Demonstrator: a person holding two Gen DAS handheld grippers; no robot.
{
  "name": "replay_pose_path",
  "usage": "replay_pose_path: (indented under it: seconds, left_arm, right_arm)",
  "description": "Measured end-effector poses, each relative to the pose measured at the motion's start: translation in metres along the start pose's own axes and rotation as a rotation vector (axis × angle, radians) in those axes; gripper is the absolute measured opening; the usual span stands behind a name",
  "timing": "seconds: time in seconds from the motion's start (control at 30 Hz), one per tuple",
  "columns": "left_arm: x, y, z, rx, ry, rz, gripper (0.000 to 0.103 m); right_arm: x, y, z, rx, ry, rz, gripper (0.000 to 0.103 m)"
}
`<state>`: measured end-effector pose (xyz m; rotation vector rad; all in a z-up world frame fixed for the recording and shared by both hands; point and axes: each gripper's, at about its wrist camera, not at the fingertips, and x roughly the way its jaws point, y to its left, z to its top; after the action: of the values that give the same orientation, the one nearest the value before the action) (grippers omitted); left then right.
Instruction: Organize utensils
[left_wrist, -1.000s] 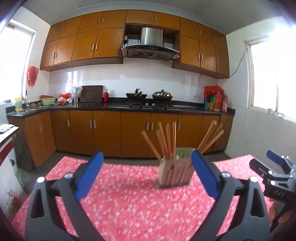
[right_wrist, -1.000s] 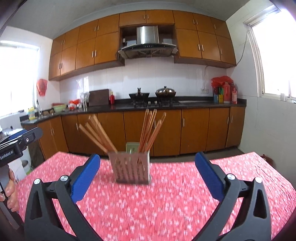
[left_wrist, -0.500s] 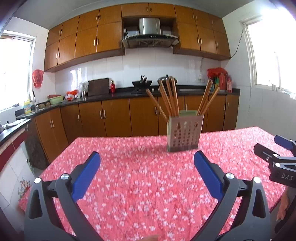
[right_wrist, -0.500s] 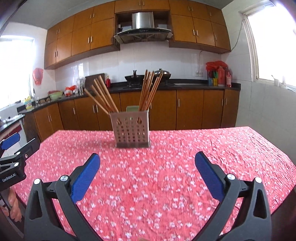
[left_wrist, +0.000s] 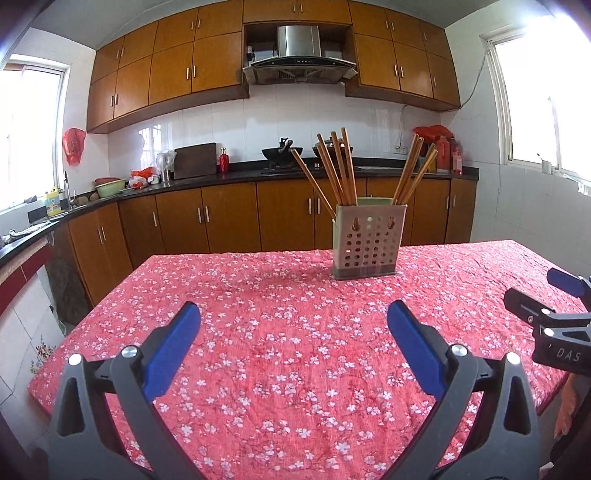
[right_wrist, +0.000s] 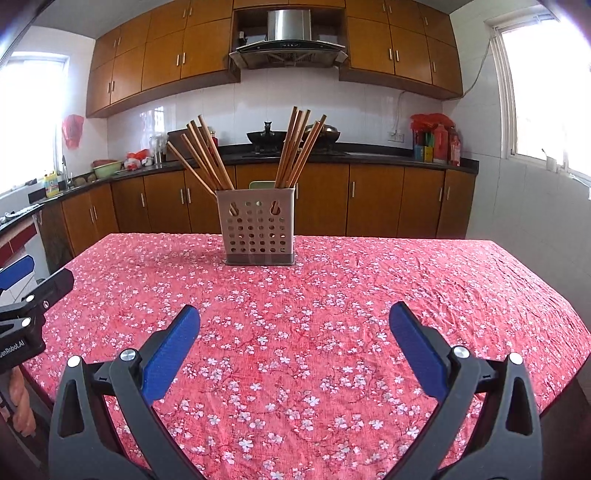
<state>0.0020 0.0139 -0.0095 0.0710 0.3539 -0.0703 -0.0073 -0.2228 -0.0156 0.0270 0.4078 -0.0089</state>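
A beige perforated utensil holder stands upright near the far edge of the table with the red floral cloth. Several wooden chopsticks lean out of it in two bunches, left and right. My left gripper is open above the cloth with nothing between its blue pads, well short of the holder. My right gripper is open too and holds nothing, at a similar distance. Each gripper shows at the edge of the other's view: the right gripper, the left gripper.
Behind the table runs a dark kitchen counter with brown cabinets, a stove with pans, bottles at the right and a sink area at the left. Part of a hand shows at the left edge.
Both grippers have pulled back and risen from the holder, which now looks smaller and farther. More of the red cloth shows below. Both stayed open.
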Motion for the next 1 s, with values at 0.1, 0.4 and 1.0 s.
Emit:
replay_pose_path:
  seconds: [0.1, 0.4, 1.0]
  left_arm:
    - [0.0026, 0.0000, -0.0008, -0.003, 0.013, -0.003, 0.099]
    - [0.0081, 0.0015, -0.0007, -0.022, 0.039, -0.012, 0.099]
    - [0.0102, -0.0048, 0.0036, -0.019, 0.038, -0.013, 0.099]
  right_arm:
    - [0.0003, 0.0010, -0.0009, -0.002, 0.002, -0.006, 0.101]
    - [0.0038, -0.0002, -0.0015, 0.010, 0.015, -0.011, 0.101]
    - [0.0035, -0.0024, -0.0003, 0.021, 0.015, -0.010, 0.101]
